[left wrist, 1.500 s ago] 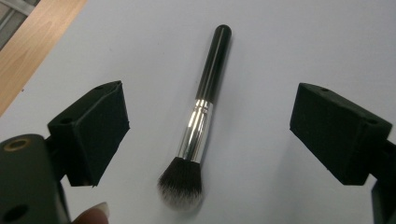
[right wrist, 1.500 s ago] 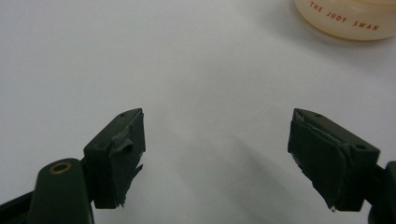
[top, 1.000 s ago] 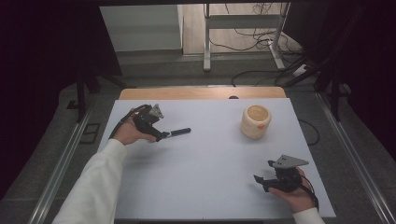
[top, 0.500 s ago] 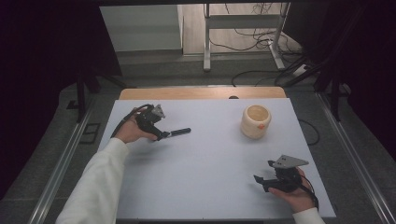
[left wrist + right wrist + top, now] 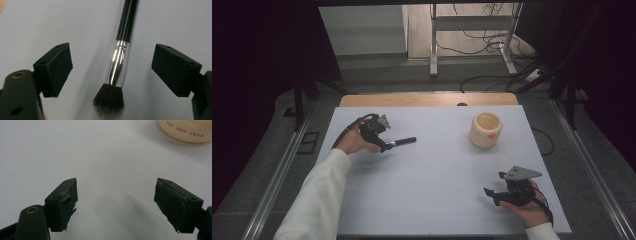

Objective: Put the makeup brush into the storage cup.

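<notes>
The left gripper (image 5: 112, 72) straddled the makeup brush (image 5: 117, 65) with jaws apart — nothing grasped yet — while the right gripper (image 5: 125, 205) waited unclenched.

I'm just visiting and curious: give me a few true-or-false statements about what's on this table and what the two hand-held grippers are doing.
1. The left gripper clamps the makeup brush. False: the brush lies between open jaws, untouched.
2. The brush's bristles point toward the left gripper's camera. True.
3. The right gripper holds the cream cup. False: its jaws are open and the cup stands apart.
4. The cup stands upright on the white table. True.
</notes>
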A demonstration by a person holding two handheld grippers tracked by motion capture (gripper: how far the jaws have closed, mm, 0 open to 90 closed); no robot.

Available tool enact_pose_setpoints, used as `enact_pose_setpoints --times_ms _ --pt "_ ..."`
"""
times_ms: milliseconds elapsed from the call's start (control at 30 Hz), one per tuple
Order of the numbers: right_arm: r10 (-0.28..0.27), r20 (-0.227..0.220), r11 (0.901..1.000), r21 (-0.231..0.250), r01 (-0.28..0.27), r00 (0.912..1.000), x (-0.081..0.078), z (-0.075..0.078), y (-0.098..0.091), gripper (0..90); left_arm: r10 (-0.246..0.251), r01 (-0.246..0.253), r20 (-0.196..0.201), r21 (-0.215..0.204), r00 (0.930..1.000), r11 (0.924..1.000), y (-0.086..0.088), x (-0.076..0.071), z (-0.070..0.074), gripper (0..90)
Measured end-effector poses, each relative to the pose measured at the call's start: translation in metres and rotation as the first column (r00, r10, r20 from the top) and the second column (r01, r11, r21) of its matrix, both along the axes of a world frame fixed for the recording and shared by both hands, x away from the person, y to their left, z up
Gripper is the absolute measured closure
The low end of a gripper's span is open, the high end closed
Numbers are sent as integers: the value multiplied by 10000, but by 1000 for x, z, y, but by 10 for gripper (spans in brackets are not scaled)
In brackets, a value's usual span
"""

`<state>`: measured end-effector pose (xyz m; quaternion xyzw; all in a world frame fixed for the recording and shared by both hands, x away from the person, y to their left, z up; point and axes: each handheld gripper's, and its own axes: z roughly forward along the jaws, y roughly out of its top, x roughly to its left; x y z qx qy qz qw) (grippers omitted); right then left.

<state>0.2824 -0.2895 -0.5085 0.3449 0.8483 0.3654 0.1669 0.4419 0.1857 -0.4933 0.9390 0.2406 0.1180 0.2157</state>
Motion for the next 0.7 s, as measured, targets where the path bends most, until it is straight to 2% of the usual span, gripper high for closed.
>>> enact_pose_setpoints --times_ms 100,467,700 --pt "4 -5 10000 -7 -4 10000 0 0 0 195 52 -53 -72 -158 10000 9999 -1 1 -1 174" --pt "34 0 10000 -51 -34 10000 0 0 0 194 -85 92 -335 227 9994 9997 -4 4 -10 225" --pt "4 -15 10000 -26 -4 10000 0 -1 0 194 -437 453 -464 348 9980 9984 -4 6 -16 321"
